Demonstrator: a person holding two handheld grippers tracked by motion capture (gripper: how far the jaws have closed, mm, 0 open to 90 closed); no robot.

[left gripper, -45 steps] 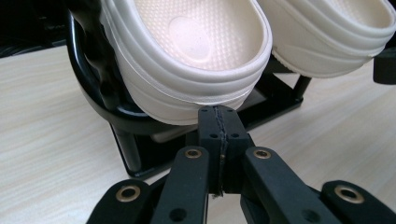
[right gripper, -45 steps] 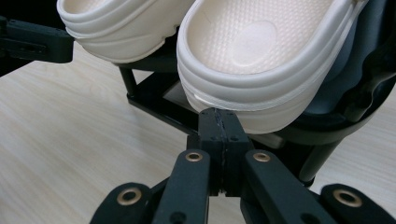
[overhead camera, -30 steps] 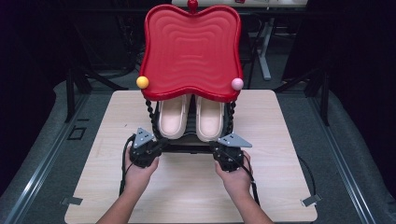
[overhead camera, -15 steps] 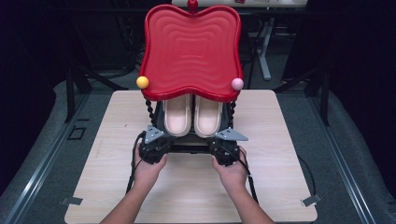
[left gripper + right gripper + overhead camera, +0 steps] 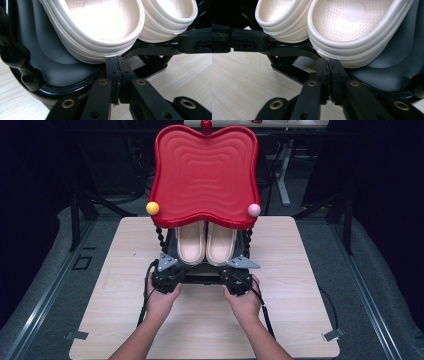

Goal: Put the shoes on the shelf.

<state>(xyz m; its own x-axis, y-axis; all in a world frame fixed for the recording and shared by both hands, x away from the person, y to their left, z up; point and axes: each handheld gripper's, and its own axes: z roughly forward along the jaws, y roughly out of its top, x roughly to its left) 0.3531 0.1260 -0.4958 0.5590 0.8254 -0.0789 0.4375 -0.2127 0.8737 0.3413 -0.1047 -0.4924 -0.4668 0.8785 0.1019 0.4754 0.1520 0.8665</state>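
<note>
The left tongs (image 5: 117, 62) sit pressed all but together at the front lip of the rack's black lower shelf (image 5: 62, 75). Their jaws have just been opening a crack, and nothing is between them. Directly above and just beyond their tips hangs the heel of the left cream slipper (image 5: 100, 25), which rests on that shelf under the red scalloped tray (image 5: 205, 175). The right cream slipper (image 5: 352, 27) lies touching it, and its heel overhangs the tips of the right tongs (image 5: 329, 63) in the same way. Those tongs are likewise nearly closed, just parting, and empty. The step looks like taking one slipper in each tongs. To do it well, spread both pairs much wider before moving in, since the ribbed heel wall is thick and the present slit would only push the slipper back. Lift the tips slightly so one jaw goes inside the heel cup and the other outside. Keep clear of the shelf rim below the tips, then pinch firmly. Draw both slippers straight back toward the hands, low over the worktop (image 5: 300, 285), so they clear the tray overhead and the twisted posts outside each tongs.
</note>
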